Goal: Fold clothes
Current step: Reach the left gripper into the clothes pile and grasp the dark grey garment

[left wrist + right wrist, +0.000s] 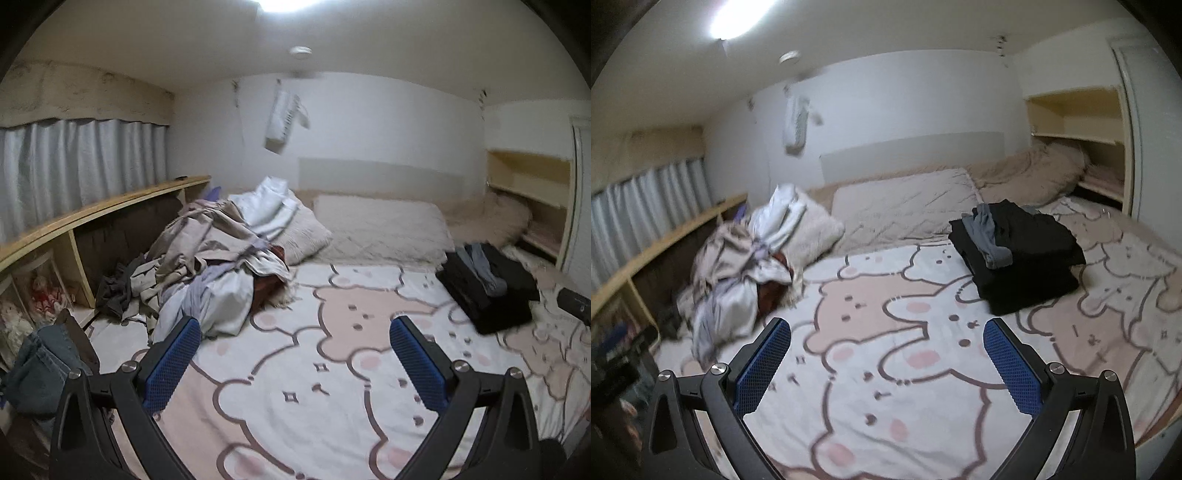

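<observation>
Both jaws stand spread and empty above the bed (pixel 295 406), left gripper (pixel 295 354) and right gripper (pixel 886 354) alike. Unfolded clothes (pixel 207 266) lie heaped ahead and left of the left jaws, the heap's long axis running away toward the pillow (pixel 303 232). A folded stack (pixel 1019 254) sits ahead and right of the right jaws. Judging by this, the left gripper is nearer the heap.

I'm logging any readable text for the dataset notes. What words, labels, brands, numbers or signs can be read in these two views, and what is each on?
None can be read in either view.
The bear-print blanket carries only pictures, no letters.
The hanging white garment on the wall is blurred; any tag is unreadable.
The small black device at the right edge shows a faint mark, too small to read.
The folded dark clothes show no label.
</observation>
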